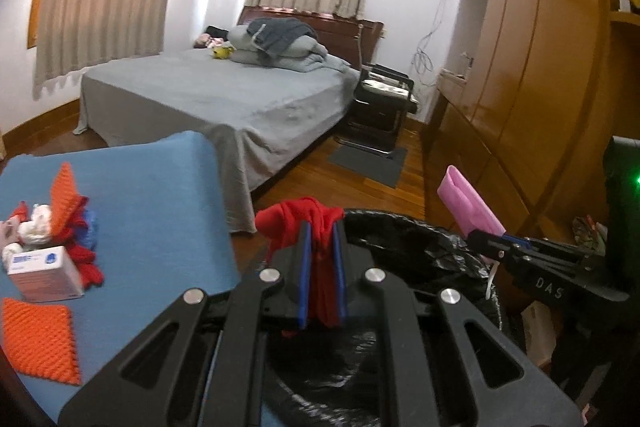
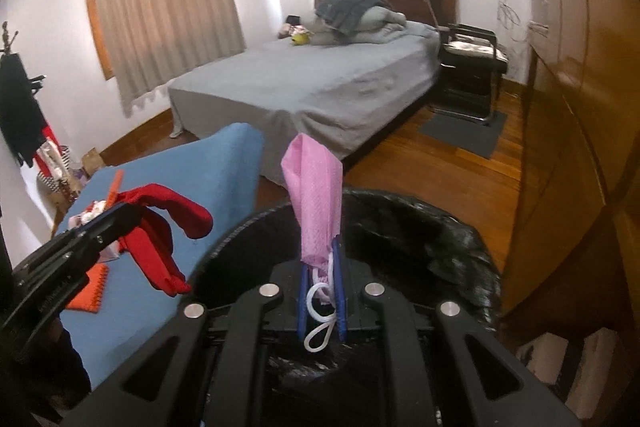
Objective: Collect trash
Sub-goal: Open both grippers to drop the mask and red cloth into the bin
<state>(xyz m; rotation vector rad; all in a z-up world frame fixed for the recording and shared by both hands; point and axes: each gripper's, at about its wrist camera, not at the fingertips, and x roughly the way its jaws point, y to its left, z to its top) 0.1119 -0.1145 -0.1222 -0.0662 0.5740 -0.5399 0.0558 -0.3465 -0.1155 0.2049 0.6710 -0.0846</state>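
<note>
My left gripper (image 1: pixel 322 231) is shut on a red cloth (image 1: pixel 300 217), held at the left rim of a bin lined with a black bag (image 1: pixel 420 247). The same red cloth (image 2: pixel 168 223) hangs from that gripper (image 2: pixel 132 213) in the right wrist view. My right gripper (image 2: pixel 322 247) is shut on a pink face mask (image 2: pixel 316 195) with white ear loops, above the bin's (image 2: pixel 420 227) opening. In the left wrist view that mask (image 1: pixel 468 203) and gripper (image 1: pixel 486 237) sit over the bin's right rim. More trash (image 1: pixel 44 231) lies on the blue table (image 1: pixel 160 195): crumpled tissues, red scraps, a white box (image 1: pixel 46 273).
Two orange textured pads (image 1: pixel 38 339) lie on the blue table. A grey bed (image 1: pixel 240 99) stands behind, with a black chair (image 1: pixel 384 103) beside it. Wooden wardrobes (image 1: pixel 540 67) line the right wall. Boxes (image 2: pixel 560 359) sit on the floor right of the bin.
</note>
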